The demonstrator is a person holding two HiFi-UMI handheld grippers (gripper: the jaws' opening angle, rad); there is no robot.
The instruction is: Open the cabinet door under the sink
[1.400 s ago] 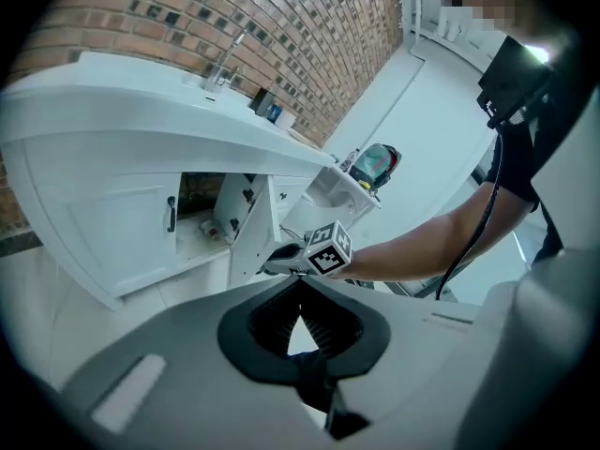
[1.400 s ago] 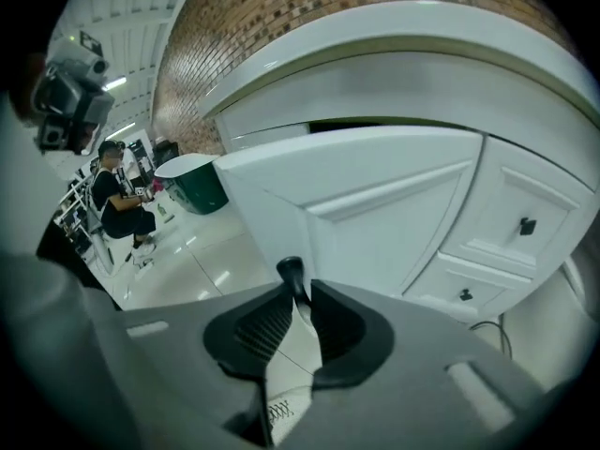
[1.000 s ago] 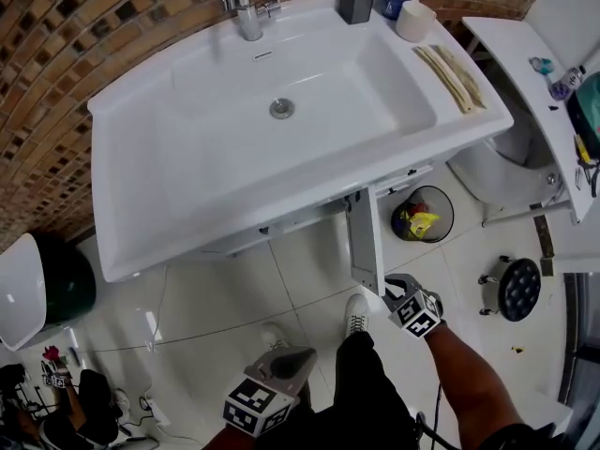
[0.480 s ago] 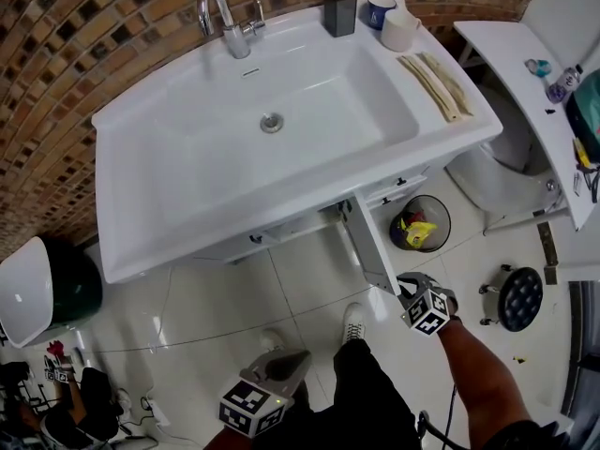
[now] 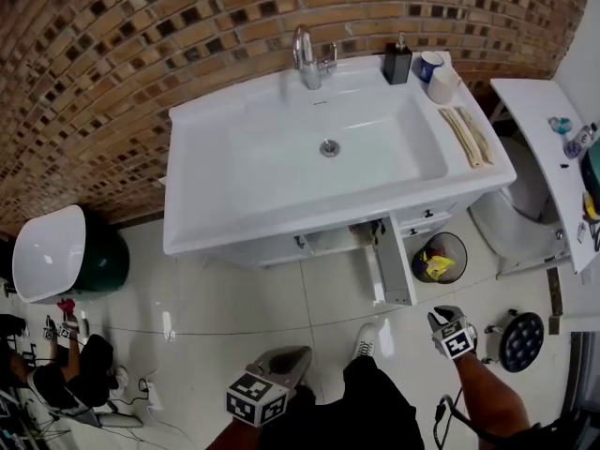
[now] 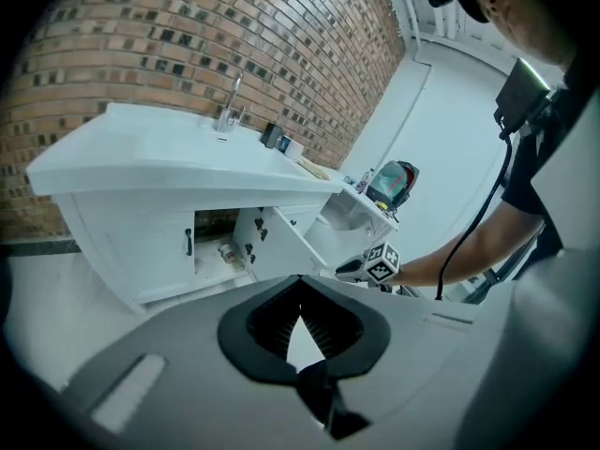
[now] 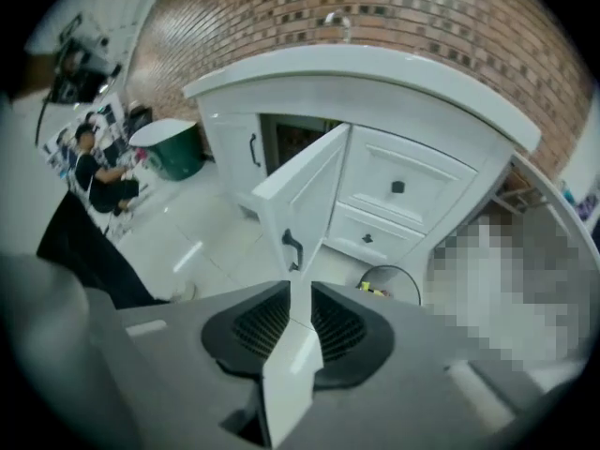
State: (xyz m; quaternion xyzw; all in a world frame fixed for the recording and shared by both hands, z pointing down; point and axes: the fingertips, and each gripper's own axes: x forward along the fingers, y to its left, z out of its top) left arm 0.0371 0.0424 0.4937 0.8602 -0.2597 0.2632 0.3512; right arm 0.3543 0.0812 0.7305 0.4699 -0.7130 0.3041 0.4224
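The white sink (image 5: 216, 223) stands against the brick wall, with a white cabinet under it. The cabinet's right door (image 5: 394, 261) stands swung out at about a right angle, and the dark inside (image 5: 342, 240) shows. In the right gripper view this door (image 7: 314, 195) and its black handle (image 7: 292, 248) lie ahead of my right gripper (image 7: 292, 293), whose jaws stand a narrow gap apart with nothing in them. In the head view the right gripper (image 5: 439, 319) is clear of the door's free edge, to its lower right. My left gripper (image 5: 295, 354) hangs shut over the floor, and its own view shows the pads (image 6: 281, 309) meeting.
Right of the door stands a waste bin (image 5: 438, 256) with rubbish, beyond it a toilet (image 5: 516, 214) and a black wheeled stool (image 5: 520, 340). Two drawers (image 7: 403, 190) sit beside the door. At far left are a green bin with a white lid (image 5: 66, 256) and a seated person (image 5: 47, 382).
My right gripper has come away from the door's free edge, back and to the right. The head view has pulled back and shifted, so the sink now sits further right.
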